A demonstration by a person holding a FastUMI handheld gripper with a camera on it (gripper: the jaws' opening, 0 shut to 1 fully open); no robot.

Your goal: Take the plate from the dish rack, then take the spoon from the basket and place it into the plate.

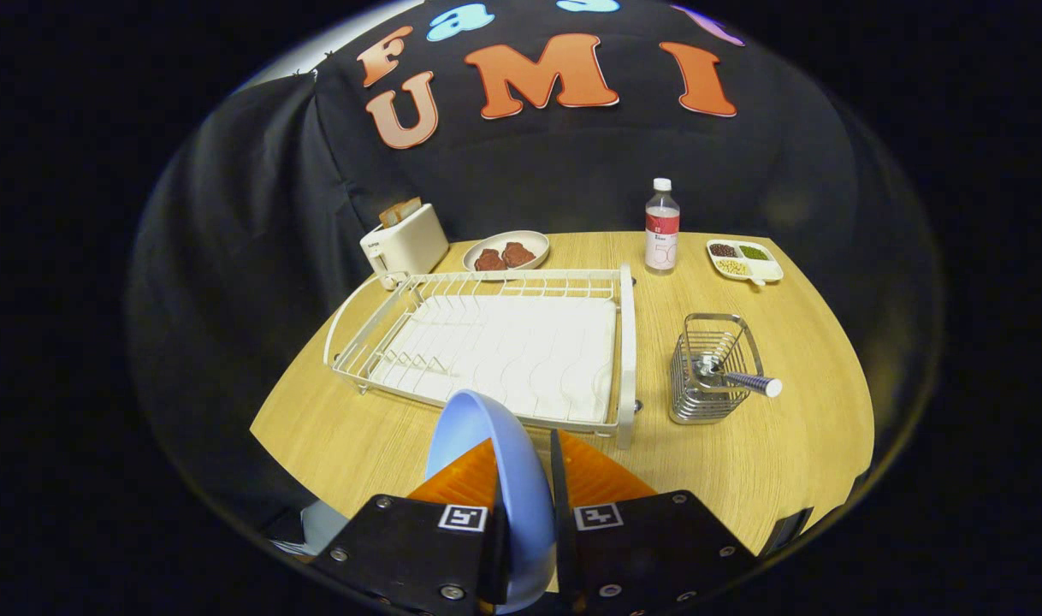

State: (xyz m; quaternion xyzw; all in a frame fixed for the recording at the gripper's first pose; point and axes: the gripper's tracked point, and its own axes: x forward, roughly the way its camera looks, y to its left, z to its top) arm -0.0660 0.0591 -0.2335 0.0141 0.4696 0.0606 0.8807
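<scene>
Gripping the blue plate [495, 462] on edge, the claw [525, 479] is held above the table's [795, 462] near edge, in front of the emptied dish rack [487, 342]. Next, a flat set-down is called for, before the spoon [739, 379] in the basket [713, 368] is fetched.

table [795, 462]: wood | on it: dish rack [487, 342], basket [711, 370], toaster [404, 242], bottle [661, 227], two dishes

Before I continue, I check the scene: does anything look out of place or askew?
Only the spoon: it lies tilted in the basket, handle poking over the rim. The fingers grip the blue plate on edge.
</scene>
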